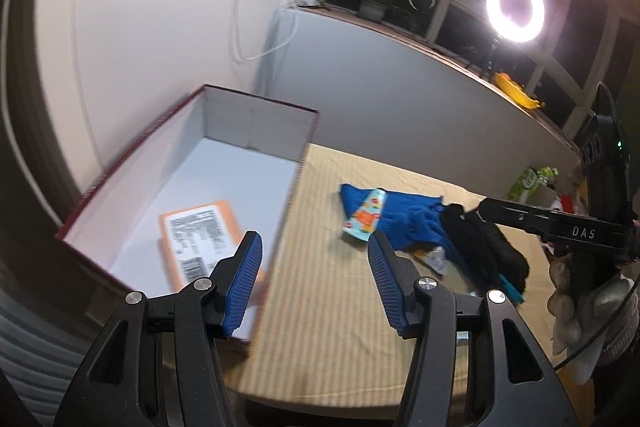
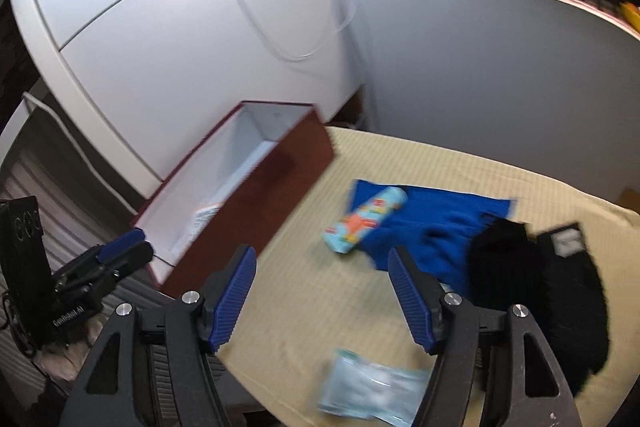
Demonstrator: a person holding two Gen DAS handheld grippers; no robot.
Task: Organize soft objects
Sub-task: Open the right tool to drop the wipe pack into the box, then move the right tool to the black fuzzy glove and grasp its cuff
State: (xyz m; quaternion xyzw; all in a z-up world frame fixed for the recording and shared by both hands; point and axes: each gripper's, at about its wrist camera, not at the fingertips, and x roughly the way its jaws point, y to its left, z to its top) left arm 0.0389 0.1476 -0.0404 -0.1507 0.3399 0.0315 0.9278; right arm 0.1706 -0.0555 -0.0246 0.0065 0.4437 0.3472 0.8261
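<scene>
Yellow striped tablecloth (image 2: 400, 163), white walls behind; left tongs (image 1: 315, 269) parted, nothing between the blue pads, over the seam of cloth and box edge; right tongs (image 2: 323, 289) likewise parted and empty above bare cloth. Beyond the left tongs, to their left: red box (image 1: 168, 117), white inside, holding an orange packet (image 1: 200, 227). Ahead of both tongs: patterned sock (image 2: 362, 221) on blue cloth (image 2: 436, 227), black garment (image 2: 532, 287) to its right; pale plastic pouch (image 2: 372, 389) just below the right tongs.
</scene>
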